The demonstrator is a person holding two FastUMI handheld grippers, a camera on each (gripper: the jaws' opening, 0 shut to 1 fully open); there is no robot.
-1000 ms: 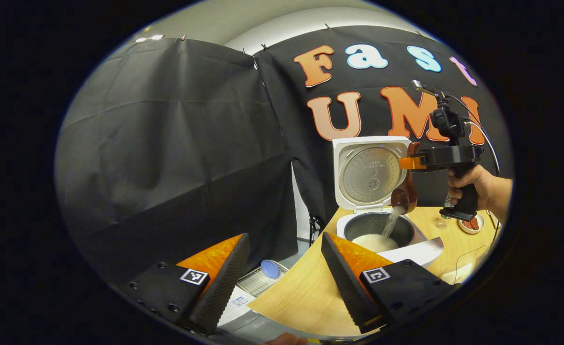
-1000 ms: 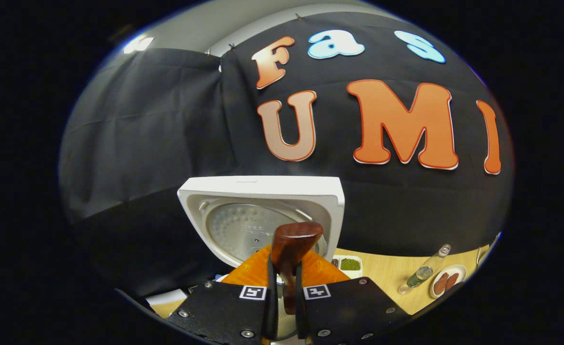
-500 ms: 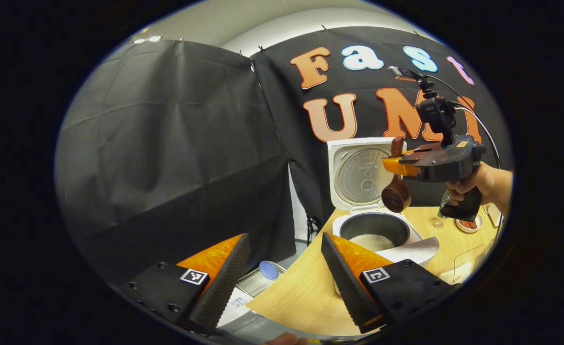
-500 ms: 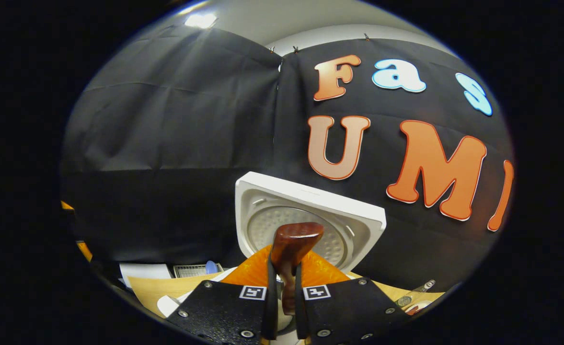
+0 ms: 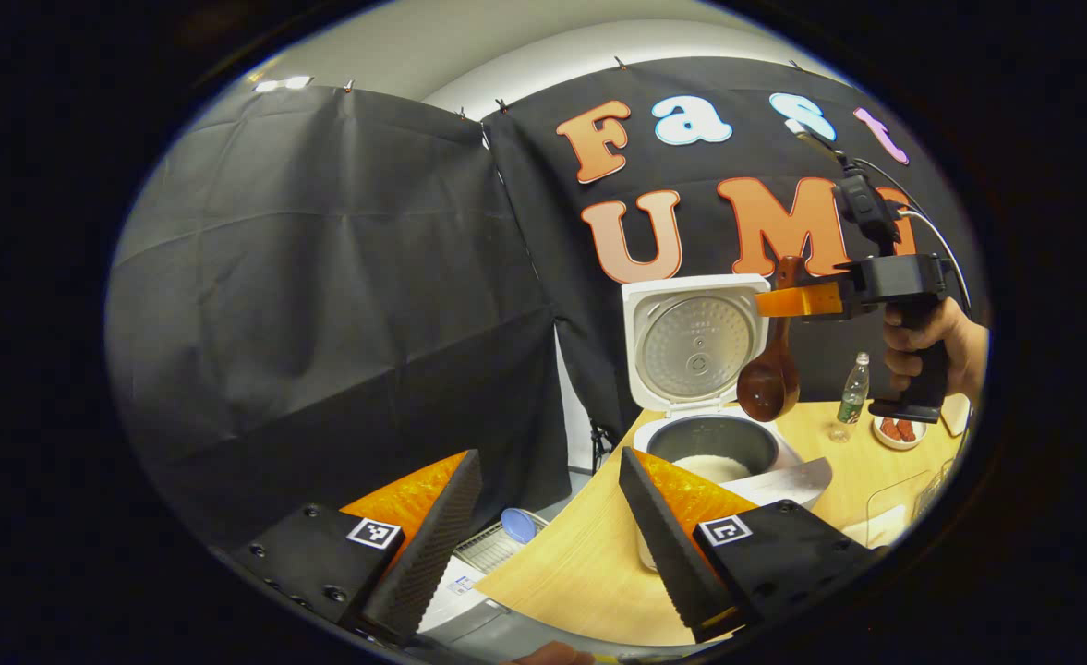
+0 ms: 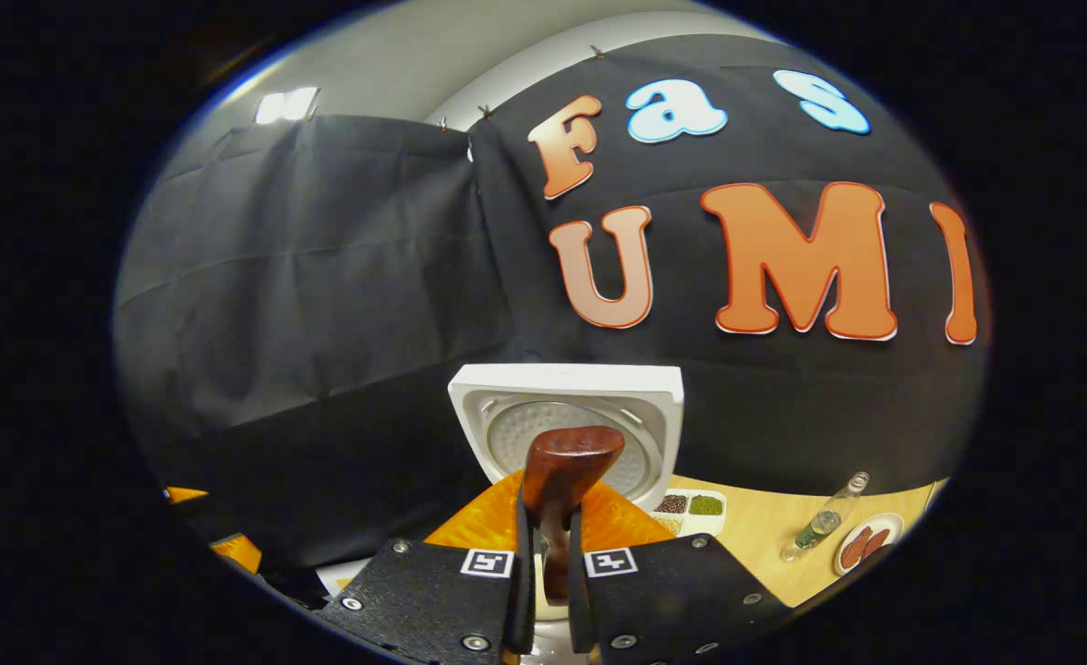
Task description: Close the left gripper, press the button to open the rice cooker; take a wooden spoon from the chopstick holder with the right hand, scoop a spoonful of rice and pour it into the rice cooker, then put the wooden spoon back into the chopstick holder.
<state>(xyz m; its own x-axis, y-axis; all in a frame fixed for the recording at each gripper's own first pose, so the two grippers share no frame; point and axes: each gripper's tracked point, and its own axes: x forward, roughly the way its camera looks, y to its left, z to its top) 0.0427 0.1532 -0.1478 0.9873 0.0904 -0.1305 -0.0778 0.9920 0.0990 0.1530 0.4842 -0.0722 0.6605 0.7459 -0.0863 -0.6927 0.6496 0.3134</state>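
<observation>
The white rice cooker (image 5: 788,480) stands open on the wooden table, lid (image 5: 691,340) upright, white rice (image 5: 711,467) in its pot. A hand holds my right gripper (image 5: 794,301) high over the cooker's right side, shut on the handle of a brown wooden spoon (image 5: 770,385); the bowl hangs down, empty. In the right gripper view the spoon handle (image 6: 557,480) stands pinched between my right gripper (image 6: 543,563) fingers, with the lid (image 6: 569,427) behind. My left gripper (image 5: 548,545) hangs open at the table's near left edge, nothing between its fingers.
A small bottle (image 5: 851,393) and a dish of reddish food (image 5: 897,430) sit right of the cooker. A tray with green and dark beans (image 6: 691,506) lies behind it. A clear container (image 5: 903,513) is at the near right; a rack with a blue lid (image 5: 517,526) sits below the table edge.
A second ago the spoon was tipped and rice poured into the pot. The right gripper has since lifted and moved right, and the spoon now hangs vertically and empty. The left gripper stayed open and nearly still.
</observation>
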